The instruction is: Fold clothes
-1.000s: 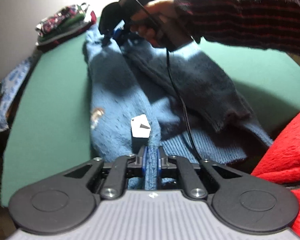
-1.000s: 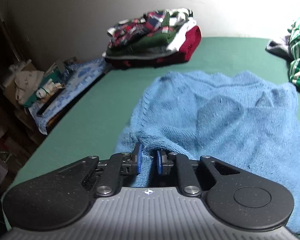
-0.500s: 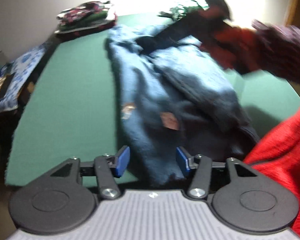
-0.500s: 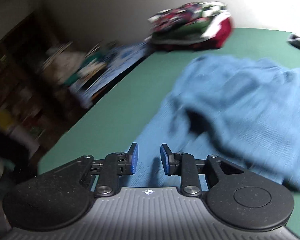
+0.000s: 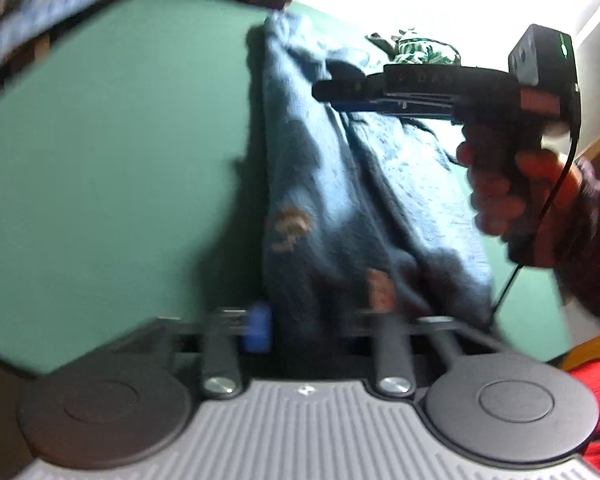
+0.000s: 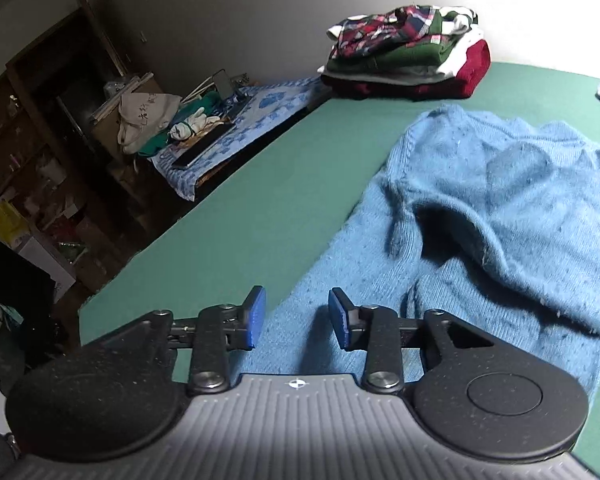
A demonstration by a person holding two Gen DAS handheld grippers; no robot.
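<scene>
A light blue knit sweater (image 5: 328,184) lies lengthwise on the green table (image 5: 120,160), one side folded over the body. My left gripper (image 5: 312,320) is at its near hem in a blurred picture. Its jaws are closing with the hem between them, and the blue pads (image 5: 258,326) still stand apart. A hand holds my right gripper (image 5: 320,90) above the sweater's far part. In the right wrist view my right gripper (image 6: 298,316) is opening over the sweater (image 6: 500,184) edge. Nothing is pinched between its pads (image 6: 256,316).
A stack of folded clothes (image 6: 408,52) sits at the table's far corner. A green-and-white striped garment (image 5: 416,48) lies beyond the sweater. A red garment (image 5: 592,392) is at the near right. A low bench with a blue patterned cloth (image 6: 240,128) and dark shelves flank the left.
Both grippers let go of the sweater. The left one, shut on the hem a second ago, spread its jaws and rolled. The right one opened, drew back and lifted off the sweater's edge.
</scene>
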